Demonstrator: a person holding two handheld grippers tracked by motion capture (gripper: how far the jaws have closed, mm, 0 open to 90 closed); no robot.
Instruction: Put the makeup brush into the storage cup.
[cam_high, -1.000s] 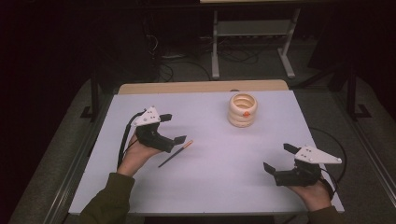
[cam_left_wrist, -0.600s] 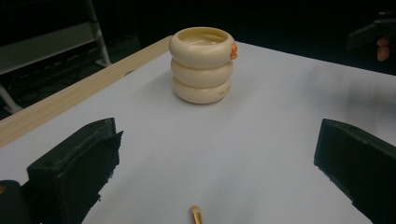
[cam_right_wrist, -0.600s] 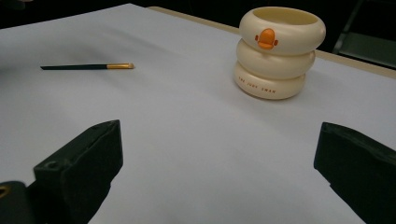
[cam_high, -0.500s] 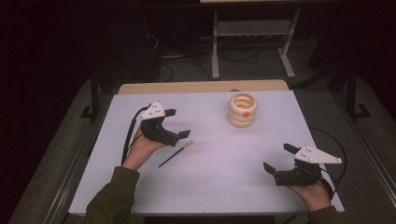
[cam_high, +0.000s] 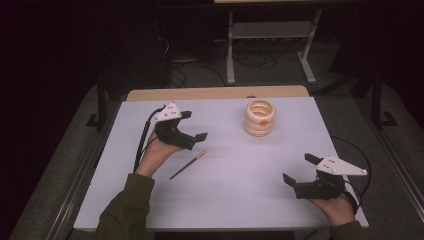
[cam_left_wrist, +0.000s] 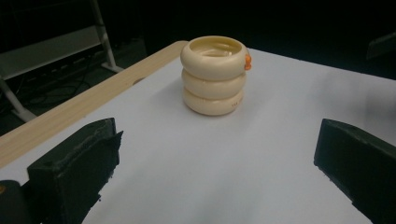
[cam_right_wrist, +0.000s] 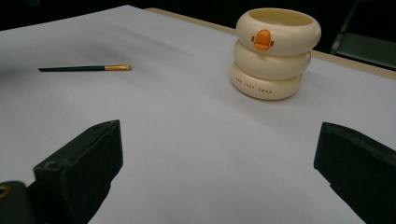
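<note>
White and bare but for two things, the bench (cam_high: 240, 200) shows work barely begun: the brush (cam_high: 188, 164) lies flat just beside the left claw (cam_high: 193, 128), well apart from the ringed cup (cam_high: 260, 118), and both claws, right claw (cam_high: 298, 169) included, stand apart, gripping nothing.

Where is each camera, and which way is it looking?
High view: above the person's side, looking forward and down at the table; forearms, left gripper, right gripper show.
Left gripper view: rides that gripper, faces the duck cup; own fingers show.
Right gripper view: rides that gripper, faces the cup and brush; own fingers show.
All three share the cup.
</note>
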